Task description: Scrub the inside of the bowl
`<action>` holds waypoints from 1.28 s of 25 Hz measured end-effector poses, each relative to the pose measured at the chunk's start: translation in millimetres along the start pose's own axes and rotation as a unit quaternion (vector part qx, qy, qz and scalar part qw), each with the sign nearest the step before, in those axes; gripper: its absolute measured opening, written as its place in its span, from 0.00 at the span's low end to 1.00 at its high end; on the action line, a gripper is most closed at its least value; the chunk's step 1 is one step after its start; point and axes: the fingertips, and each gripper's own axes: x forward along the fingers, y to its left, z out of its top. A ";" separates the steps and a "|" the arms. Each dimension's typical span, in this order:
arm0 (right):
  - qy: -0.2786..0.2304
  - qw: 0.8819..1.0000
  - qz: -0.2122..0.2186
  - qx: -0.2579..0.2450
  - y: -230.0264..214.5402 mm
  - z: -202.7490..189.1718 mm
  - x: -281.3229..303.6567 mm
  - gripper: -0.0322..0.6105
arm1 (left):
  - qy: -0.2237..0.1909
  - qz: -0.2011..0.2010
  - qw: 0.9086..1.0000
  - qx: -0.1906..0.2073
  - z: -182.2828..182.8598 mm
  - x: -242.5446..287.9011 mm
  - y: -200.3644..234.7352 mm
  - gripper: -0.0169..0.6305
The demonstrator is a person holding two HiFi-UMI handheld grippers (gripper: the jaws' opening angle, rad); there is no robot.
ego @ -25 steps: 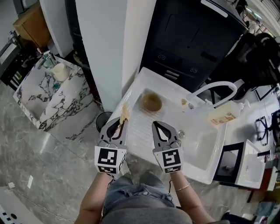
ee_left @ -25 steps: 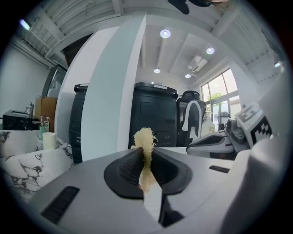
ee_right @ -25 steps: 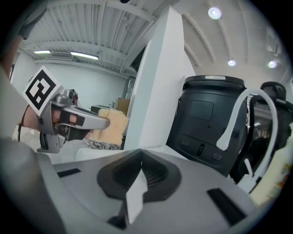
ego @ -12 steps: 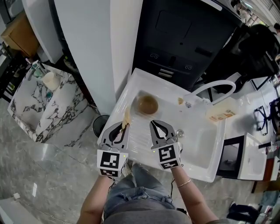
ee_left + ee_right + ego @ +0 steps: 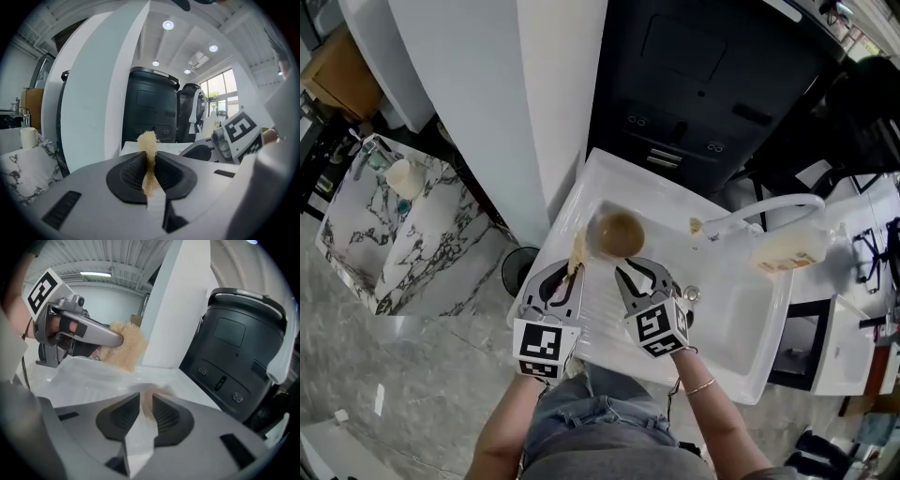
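A tan-brown bowl stands on the draining part of the white sink unit. My left gripper is just left of the bowl and shut on a tan scrubbing sponge, whose fuzzy top sticks up above the pads. My right gripper sits at the bowl's near rim. Its jaws are drawn together to a narrow slit. The bowl shows as a tan blur straight past them. The sponge and the left gripper appear at the upper left of the right gripper view.
A curved white tap arches over the sink basin on the right, with a soap bottle beside it. A white pillar rises at the left, a dark cabinet behind the sink, and a marble counter far left.
Both grippers have moved forward toward the bowl. The right gripper's tips, about a bowl's width short of it before, now sit at its near rim. The sponge stays in the left gripper.
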 end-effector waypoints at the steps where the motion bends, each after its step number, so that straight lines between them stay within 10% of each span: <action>1: 0.004 1.000 0.006 -0.004 -0.4 -1.9 3.9 0.17 | 0.002 0.000 1.000 -0.002 -0.7 3.8 0.9 0.09; 32: 0.084 0.984 0.070 -0.143 6.9 -36.9 70.0 0.11 | 0.033 0.020 0.999 -0.021 -18.2 35.1 27.4 0.09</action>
